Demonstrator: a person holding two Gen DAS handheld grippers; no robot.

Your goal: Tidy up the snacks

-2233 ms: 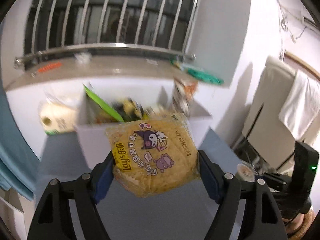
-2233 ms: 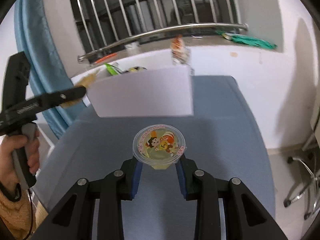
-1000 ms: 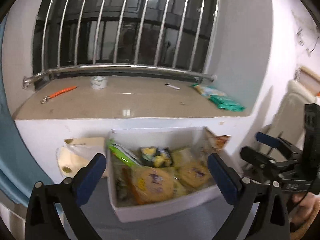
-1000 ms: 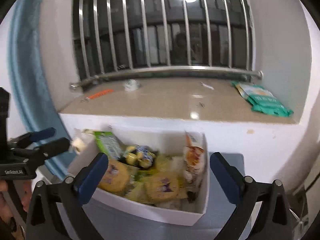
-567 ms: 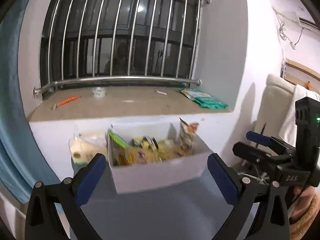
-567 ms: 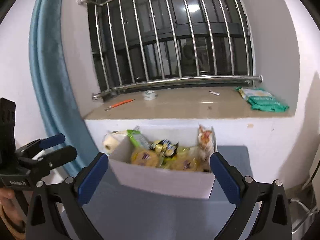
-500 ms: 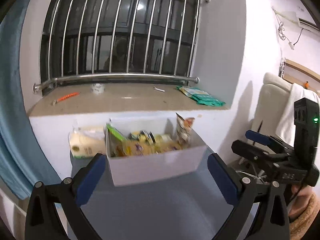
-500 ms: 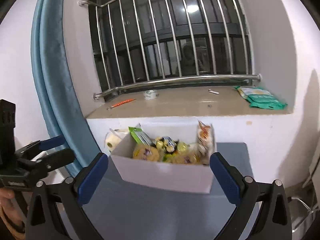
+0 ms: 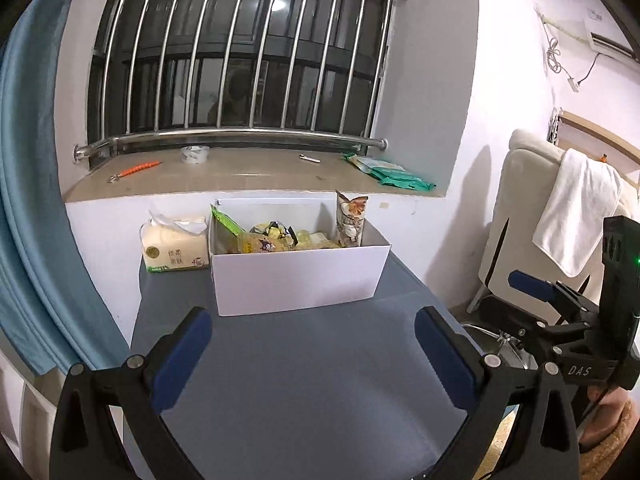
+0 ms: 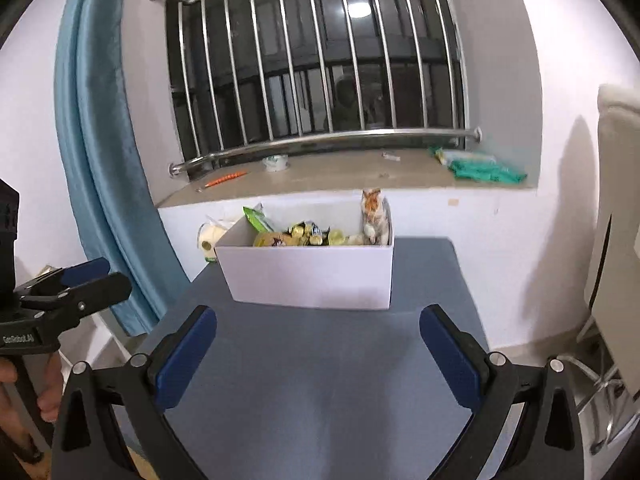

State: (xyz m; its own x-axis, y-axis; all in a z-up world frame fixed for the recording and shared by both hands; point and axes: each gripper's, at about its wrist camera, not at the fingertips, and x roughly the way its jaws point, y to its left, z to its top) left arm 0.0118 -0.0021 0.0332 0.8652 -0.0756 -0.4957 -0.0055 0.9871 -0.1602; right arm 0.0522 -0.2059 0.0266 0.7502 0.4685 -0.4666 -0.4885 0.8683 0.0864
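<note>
The box (image 9: 296,276) of snacks (image 9: 276,236) sits mid-frame at the table's (image 9: 312,392) far edge, against the wall below the sill. The left gripper (image 9: 312,356) and right gripper (image 10: 320,354) hang low in their frames, jaws spread wide and empty, well short of the box. Bare table lies between. A tissue pack (image 9: 174,246) stands just left of the box; a curtain (image 10: 104,160) hangs farther left, and a chair (image 9: 532,216) stands off the table's right edge.
</note>
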